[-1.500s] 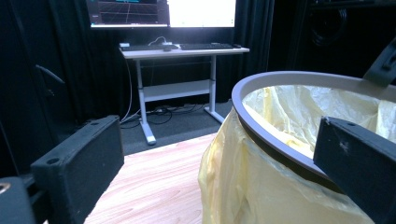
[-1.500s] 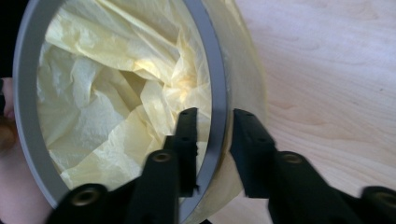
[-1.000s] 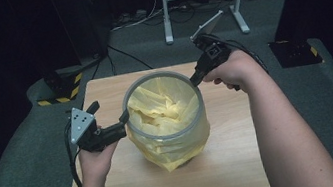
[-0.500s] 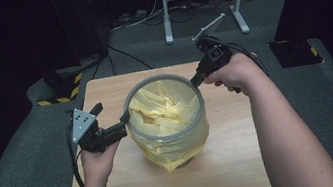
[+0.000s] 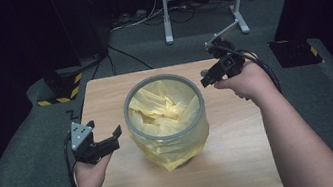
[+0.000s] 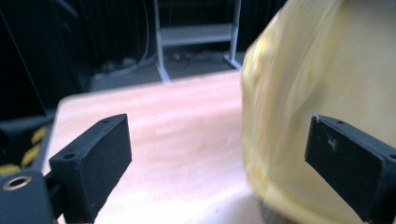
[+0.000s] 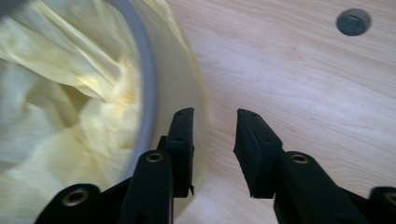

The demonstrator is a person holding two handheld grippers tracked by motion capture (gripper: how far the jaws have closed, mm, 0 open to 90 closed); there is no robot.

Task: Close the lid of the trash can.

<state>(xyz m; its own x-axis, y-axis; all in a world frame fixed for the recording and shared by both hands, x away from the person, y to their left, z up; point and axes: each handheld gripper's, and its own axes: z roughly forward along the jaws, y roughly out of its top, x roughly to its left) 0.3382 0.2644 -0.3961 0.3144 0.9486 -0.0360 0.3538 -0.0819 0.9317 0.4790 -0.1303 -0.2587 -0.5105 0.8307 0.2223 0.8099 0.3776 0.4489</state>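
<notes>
Both tools, left (image 5: 111,138) and right (image 5: 206,78), released beside the yellow-bag-lined bin (image 5: 168,133).

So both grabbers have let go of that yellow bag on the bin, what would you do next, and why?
Probably bring the left gripper in to pinch the yellow bag and tug it lower. It is open beside the bin, the bag's edge bunches unevenly below the rim, and the right gripper, jaws just opening, holds nothing.

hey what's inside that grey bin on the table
A crumpled yellow bag lines the bin and folds over its rim down the outside. The bag's folds hide the bottom, so anything lying beneath them cannot be seen.
</notes>
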